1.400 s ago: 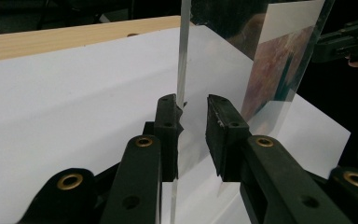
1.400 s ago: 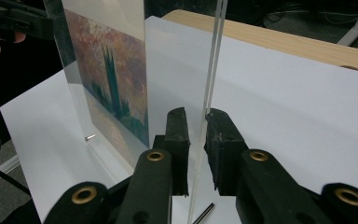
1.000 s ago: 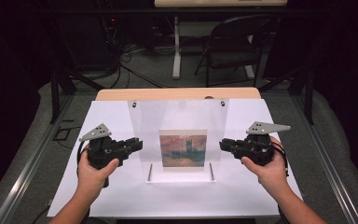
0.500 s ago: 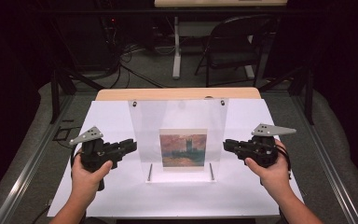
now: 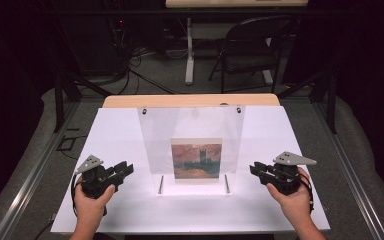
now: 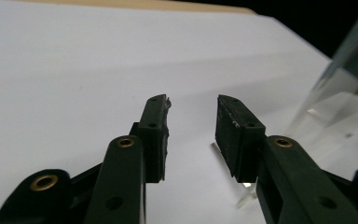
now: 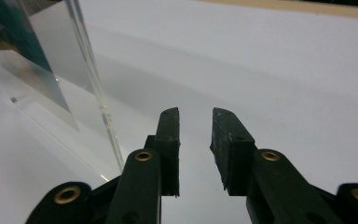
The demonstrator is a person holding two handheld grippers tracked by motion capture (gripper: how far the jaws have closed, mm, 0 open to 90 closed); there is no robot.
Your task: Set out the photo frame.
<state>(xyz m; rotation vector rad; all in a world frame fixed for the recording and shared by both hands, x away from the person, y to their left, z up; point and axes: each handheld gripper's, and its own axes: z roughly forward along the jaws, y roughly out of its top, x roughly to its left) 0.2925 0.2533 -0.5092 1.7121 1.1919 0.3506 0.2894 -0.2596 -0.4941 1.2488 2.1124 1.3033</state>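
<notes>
A clear acrylic stand [image 5: 192, 130] leans upright at the middle of the white table [image 5: 120, 135], holding a small painting print [image 5: 197, 158] of a building under a red sky. My left gripper [image 5: 126, 168] sits low at the stand's left, apart from it, jaws open with nothing between them. My right gripper [image 5: 254, 169] sits at the stand's right, also apart and open. In the left gripper view the left gripper [image 6: 193, 106] faces the stand's edge [image 6: 340, 70]. In the right gripper view the right gripper [image 7: 196, 114] has the stand's edge [image 7: 91, 70] to its left.
The table has a wooden strip [image 5: 190, 100] along its far edge. Beyond it stand a black folding chair [image 5: 252, 47] and a desk leg [image 5: 189, 50] with cables on the floor. Metal rails [image 5: 25, 180] run along both sides of the table.
Both grippers have drawn back toward the near edge and outward from the stand, the left one more. Their jaws stay open.
</notes>
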